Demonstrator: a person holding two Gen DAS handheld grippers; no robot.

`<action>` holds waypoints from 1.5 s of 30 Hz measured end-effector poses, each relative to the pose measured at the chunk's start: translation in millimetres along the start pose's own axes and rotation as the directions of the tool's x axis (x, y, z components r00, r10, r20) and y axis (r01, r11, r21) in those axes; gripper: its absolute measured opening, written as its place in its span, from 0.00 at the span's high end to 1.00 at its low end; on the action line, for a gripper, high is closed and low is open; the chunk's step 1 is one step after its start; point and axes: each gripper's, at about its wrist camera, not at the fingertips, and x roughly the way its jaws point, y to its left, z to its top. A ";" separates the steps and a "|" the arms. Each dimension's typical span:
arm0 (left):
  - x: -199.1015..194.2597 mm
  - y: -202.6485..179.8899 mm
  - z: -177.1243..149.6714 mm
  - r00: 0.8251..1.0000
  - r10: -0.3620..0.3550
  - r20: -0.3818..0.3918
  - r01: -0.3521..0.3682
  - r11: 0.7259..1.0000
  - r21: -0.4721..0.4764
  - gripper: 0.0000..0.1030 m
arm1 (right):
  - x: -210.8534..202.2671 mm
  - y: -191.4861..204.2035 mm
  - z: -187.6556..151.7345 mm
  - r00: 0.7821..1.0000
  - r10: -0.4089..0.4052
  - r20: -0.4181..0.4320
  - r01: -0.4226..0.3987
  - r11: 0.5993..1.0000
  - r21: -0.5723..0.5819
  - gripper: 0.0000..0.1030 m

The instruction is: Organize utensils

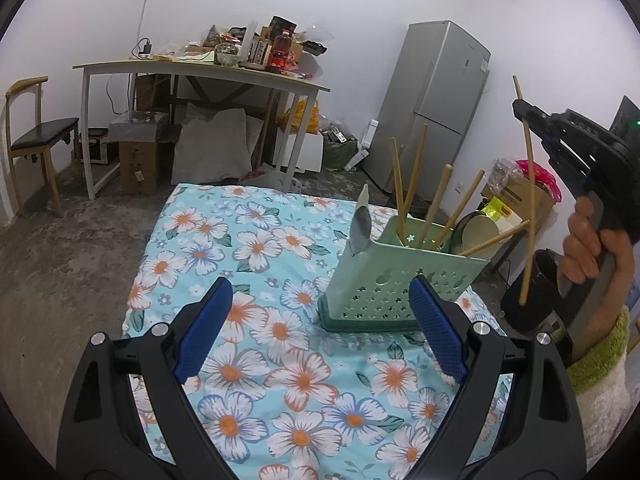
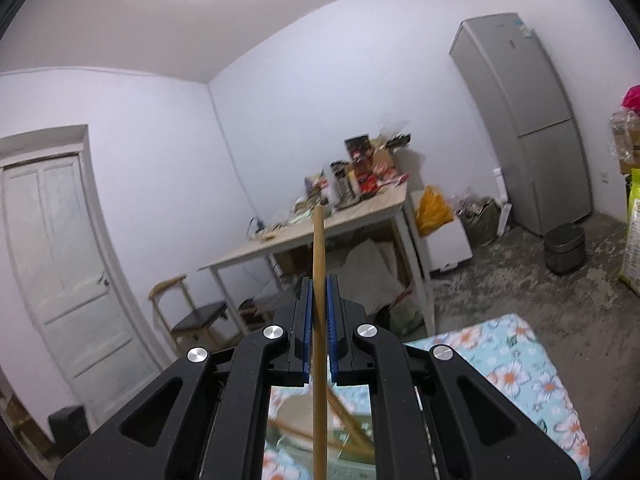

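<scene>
The left tongs hang released over the floral bed, nothing between the pads. At their one o'clock stands the green utensil holder, several chopsticks and a grey spoon already leaning in it. At three o'clock the right tongs are clenched on one upright chopstick, held clear of the holder. Judged step: carrying a stick over; next, lower its end into a compartment, then release

No legible text anywhere: label on the fridge door too small to read, packaging on the desk left of it blurred.
</scene>
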 end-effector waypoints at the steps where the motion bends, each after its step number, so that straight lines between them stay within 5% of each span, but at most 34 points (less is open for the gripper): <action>1: -0.5 1.7 0.1 1.000 0.001 0.003 -0.001 1.000 -0.002 0.17 | 1.6 -0.1 0.7 1.000 -0.007 0.011 0.007 1.000 0.000 0.93; 13: -1.6 27.5 1.8 1.000 0.012 0.015 -0.012 0.999 -0.049 0.17 | 25.5 11.8 8.0 0.969 -0.146 0.200 0.145 0.989 0.019 0.93; 24: -4.0 41.5 3.3 1.000 0.021 0.018 -0.020 0.997 -0.076 0.17 | 54.4 18.3 -4.5 0.940 -0.267 0.211 0.282 0.958 -0.045 0.93; 45: -3.7 41.9 4.0 1.000 0.021 0.018 -0.019 0.997 -0.074 0.17 | 71.0 23.6 -32.4 0.934 -0.310 0.177 0.334 0.934 -0.127 0.92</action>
